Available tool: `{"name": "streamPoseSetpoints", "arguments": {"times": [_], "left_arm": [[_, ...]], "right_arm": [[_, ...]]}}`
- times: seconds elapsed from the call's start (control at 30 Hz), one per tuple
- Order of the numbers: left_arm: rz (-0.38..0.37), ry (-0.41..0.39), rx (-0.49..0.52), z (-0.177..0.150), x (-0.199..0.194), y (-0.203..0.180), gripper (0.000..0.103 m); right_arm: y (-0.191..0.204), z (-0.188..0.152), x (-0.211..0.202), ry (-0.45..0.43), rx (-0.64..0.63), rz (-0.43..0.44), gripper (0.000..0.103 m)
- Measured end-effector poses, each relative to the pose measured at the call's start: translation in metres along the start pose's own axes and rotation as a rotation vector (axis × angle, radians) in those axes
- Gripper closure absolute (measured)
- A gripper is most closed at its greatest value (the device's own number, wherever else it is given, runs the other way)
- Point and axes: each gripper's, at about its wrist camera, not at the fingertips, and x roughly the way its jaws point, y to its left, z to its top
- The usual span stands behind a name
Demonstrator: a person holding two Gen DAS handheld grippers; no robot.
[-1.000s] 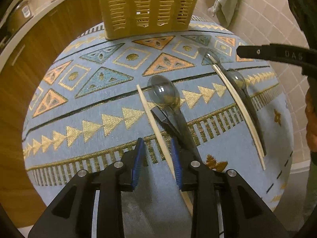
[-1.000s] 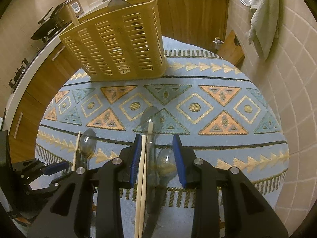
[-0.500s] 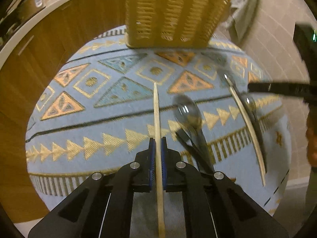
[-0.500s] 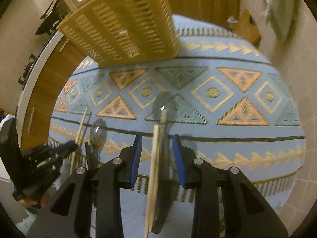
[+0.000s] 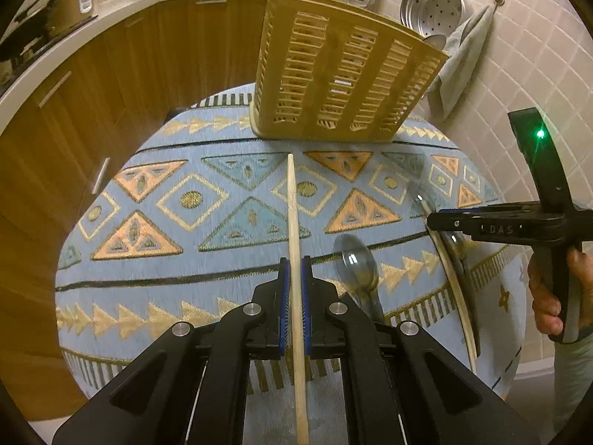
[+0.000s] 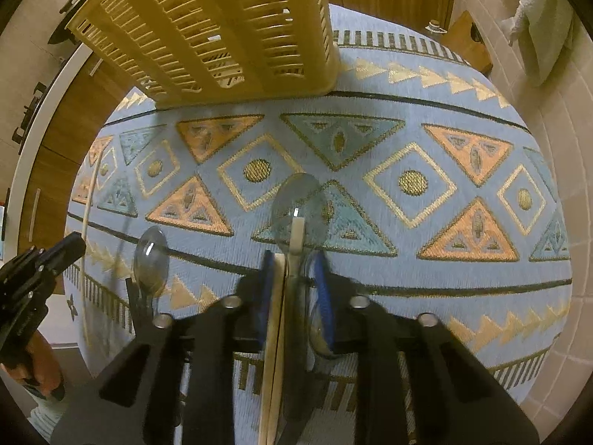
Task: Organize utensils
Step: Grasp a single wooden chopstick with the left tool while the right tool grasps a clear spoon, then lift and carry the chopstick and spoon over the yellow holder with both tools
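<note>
The left gripper (image 5: pixel 295 289) is clamped on a single wooden chopstick (image 5: pixel 292 207), its blue pads pressed against the stick from both sides; the chopstick runs straight forward between the fingers, its tip pointing toward the slatted yellow utensil basket (image 5: pixel 344 81) that stands at the far edge of the desk (image 5: pixel 155 230) with its patterned blue cloth. Just right of that gripper a clear plastic spoon (image 5: pixel 355 259) lies on the cloth, bowl toward the basket. Farther right, the right gripper (image 6: pixel 292 278) has its fingers partly apart around a second clear spoon (image 6: pixel 298 200) and a pale chopstick (image 6: pixel 276 333) that lie side by side between the pads; the left pad touches the chopstick, while the right pad's contact is blurred, so a firm grip cannot be told. In the right wrist view the basket (image 6: pixel 222 29) sits close ahead, and the first spoon (image 6: pixel 151 259) lies to the left, near the left gripper (image 6: pixel 55 256).
</note>
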Motion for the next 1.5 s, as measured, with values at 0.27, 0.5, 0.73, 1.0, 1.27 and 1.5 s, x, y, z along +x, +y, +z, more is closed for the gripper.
{"name": "streamPoseSetpoints", "arguments": {"times": [0.27,0.5,0.73,1.0,1.27,1.5], "left_arm": [[-0.03,-0.023,-0.024,0.001,-0.003,0.005,0.099],[-0.049,-0.113,-0.031,0.003,-0.02,0.004,0.099],[-0.063,-0.218,-0.006,0.004,-0.045,-0.007,0.099],[-0.073,-0.222,-0.004,0.001,-0.046,-0.008,0.099],[-0.083,-0.213,-0.008,0.001,-0.04,-0.001,0.099],[-0.088,-0.204,-0.01,0.002,-0.036,0.002,0.099]], "right_arm": [[0.0,-0.003,-0.006,-0.039,-0.009,0.006,0.094],[0.001,-0.014,-0.036,-0.147,-0.016,0.083,0.102],[0.02,-0.028,-0.066,-0.273,-0.074,0.126,0.102],[0.016,-0.016,-0.042,-0.152,-0.08,0.126,0.099],[0.029,-0.006,-0.008,-0.033,-0.153,0.044,0.097],[0.028,-0.003,-0.006,-0.005,-0.152,0.068,0.076]]}}
